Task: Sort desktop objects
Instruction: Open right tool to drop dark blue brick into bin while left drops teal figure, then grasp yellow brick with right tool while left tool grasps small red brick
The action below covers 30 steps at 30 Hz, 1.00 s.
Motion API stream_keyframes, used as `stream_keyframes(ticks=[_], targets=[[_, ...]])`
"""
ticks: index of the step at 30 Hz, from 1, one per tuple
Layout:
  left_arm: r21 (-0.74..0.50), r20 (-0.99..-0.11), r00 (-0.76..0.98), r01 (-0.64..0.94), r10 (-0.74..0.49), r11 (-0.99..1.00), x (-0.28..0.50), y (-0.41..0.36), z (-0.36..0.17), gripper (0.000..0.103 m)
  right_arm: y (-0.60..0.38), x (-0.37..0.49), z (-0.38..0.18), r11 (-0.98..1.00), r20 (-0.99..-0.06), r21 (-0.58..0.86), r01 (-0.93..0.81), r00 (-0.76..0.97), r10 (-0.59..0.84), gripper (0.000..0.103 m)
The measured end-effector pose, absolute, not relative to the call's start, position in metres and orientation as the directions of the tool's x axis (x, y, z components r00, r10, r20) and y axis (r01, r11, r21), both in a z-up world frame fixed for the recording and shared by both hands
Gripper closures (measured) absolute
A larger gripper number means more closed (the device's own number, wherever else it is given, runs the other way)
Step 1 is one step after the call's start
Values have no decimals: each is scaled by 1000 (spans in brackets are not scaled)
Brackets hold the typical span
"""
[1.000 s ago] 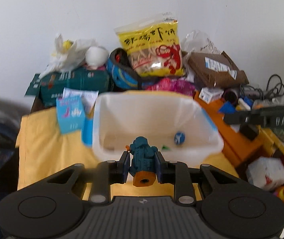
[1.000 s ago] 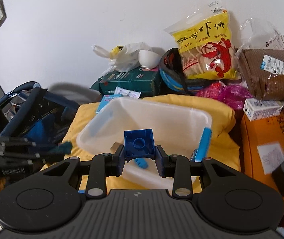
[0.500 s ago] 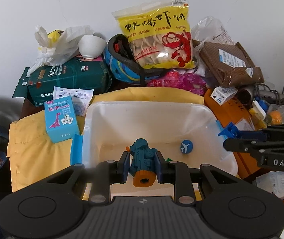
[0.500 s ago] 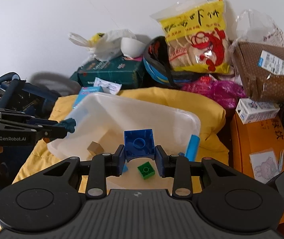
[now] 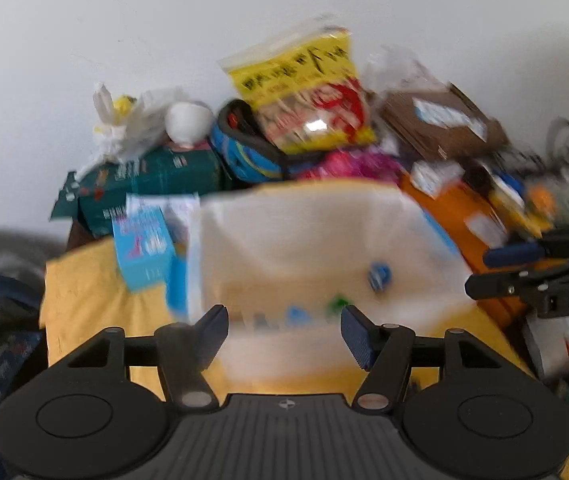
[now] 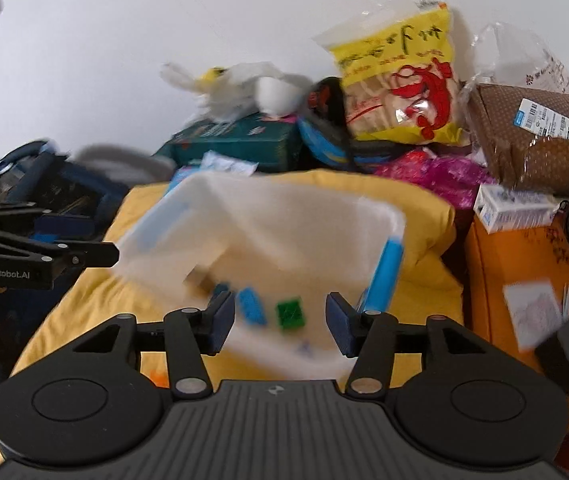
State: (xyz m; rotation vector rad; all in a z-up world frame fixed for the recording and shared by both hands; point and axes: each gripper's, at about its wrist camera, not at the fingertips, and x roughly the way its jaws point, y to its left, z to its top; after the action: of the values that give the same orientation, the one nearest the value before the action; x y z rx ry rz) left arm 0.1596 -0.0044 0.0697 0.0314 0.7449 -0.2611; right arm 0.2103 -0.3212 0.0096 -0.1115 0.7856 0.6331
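Observation:
Both views are motion-blurred. My left gripper [image 5: 284, 334] is open with nothing between its fingers, just before the near wall of a white translucent bin [image 5: 304, 216]. In the bin lie a round blue piece [image 5: 378, 276], a green brick [image 5: 338, 304] and a blue piece [image 5: 296, 314]. My right gripper [image 6: 280, 324] is also open and empty over the bin's [image 6: 284, 216] near side. Below it lie a blue brick [image 6: 250, 306], a green brick [image 6: 291, 313] and a tan wooden block [image 6: 198, 280]. Each gripper shows in the other's view: the right [image 5: 476, 272], the left [image 6: 100, 238].
The bin rests on a yellow cloth [image 5: 84, 288]. Behind it are a yellow snack bag [image 6: 396, 88], a green tissue pack [image 5: 156, 176], a brown parcel [image 6: 536, 140] and a light blue card box [image 5: 144, 248]. An orange box [image 6: 516, 264] stands at the right.
Both grippers have opened. The teal figure has left my left gripper and the blue brick has left my right one. Both cameras have shifted, and the view is now blurred.

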Motion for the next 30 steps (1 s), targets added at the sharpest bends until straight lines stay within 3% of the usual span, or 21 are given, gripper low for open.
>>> stream_keyframes(ticks=[6,10,16,21,30], targets=[[-117,-751,614,240,-244,964,53,-8,-9,37,-327,105,-69,763,-770,112,-637,429,472,44],[-150,-810,524,249,-263,957,10,-26,-51,37,-323,81,-105,783,-808,129,-609,393,439,45],[-203,-810,505,234,-297,951,8,-48,-67,39,-309,85,-108,785,-786,119,-608,425,448,45],[-230,-807,504,211,-307,950,16,-51,-74,50,-309,82,-108,782,-778,94,-617,445,444,44],[-291,-809,499,123,-312,949,19,-34,-81,56,-316,82,-108,791,-784,96,-604,444,434,44]])
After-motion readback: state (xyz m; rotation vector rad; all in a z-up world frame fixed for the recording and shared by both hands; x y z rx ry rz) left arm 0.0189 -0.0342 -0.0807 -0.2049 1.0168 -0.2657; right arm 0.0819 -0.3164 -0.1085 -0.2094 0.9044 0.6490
